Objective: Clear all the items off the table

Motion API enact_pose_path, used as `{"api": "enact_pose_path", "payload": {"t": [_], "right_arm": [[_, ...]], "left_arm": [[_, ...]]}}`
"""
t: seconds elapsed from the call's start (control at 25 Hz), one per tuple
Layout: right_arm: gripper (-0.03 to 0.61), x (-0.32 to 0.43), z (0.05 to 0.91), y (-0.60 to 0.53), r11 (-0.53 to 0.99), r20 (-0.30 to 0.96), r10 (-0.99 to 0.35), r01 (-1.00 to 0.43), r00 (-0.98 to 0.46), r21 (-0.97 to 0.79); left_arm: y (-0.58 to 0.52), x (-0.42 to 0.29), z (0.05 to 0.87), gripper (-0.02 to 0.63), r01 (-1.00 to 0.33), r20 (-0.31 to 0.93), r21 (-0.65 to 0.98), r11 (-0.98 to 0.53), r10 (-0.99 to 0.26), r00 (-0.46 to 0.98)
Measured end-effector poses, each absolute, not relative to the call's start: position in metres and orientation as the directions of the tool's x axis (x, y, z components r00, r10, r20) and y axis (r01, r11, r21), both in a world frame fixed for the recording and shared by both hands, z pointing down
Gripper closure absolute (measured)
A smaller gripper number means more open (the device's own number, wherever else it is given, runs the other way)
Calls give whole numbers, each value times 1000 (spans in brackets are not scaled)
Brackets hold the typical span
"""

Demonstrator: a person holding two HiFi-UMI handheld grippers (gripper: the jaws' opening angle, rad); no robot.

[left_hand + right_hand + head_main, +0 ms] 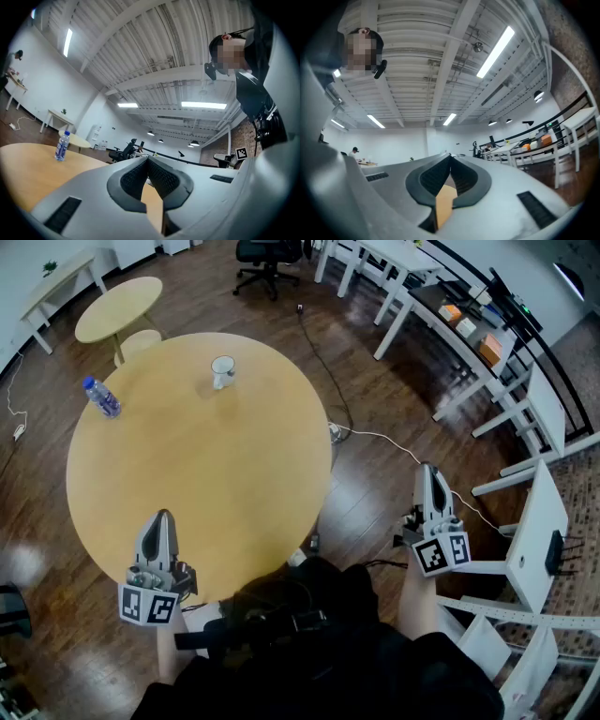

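The left claw (163,518) is fully closed and empty, its tips meeting with nothing between them. It hovers over the near edge of the round wooden counter (197,484). The right claw (428,471) is likewise pressed together on nothing and is held off to the counter's right side, above the dark wood floor (375,493). Both point slightly upward, away from the person. Far across the counter stand a white mug (223,371) near the far edge and a lying water bottle (101,397) with a blue cap at the far left edge, well apart from each other and from both claws.
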State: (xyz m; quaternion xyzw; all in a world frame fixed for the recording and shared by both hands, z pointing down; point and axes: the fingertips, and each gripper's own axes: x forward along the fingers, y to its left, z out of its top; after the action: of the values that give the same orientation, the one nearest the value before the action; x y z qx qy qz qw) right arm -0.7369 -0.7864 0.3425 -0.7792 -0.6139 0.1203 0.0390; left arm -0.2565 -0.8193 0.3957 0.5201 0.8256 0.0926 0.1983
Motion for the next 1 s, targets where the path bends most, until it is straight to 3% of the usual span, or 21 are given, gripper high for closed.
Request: {"api": "enact_pose_path", "payload": {"t": [0.24,0.52,0.8,1.0], "right_arm": [[574,-790,351,-821,-87,-97,993,971,67,-222],[574,-844,361,-806,-56,-144,989,969,21,-241],[574,-947,399,-712,-104,-187,981,948,48,-302],[574,-1053,421,-591,-262,-207,954,941,219,-214]], "left_arm": [[-795,-292,392,610,766,-267,373,524,851,-452],[-759,-362,395,610,732,-267,341,589,808,-526],[-701,-446,388,610,814,-232,243,527,847,-479],[-632,-537,395,610,912,-246,200,359,919,-307]]}}
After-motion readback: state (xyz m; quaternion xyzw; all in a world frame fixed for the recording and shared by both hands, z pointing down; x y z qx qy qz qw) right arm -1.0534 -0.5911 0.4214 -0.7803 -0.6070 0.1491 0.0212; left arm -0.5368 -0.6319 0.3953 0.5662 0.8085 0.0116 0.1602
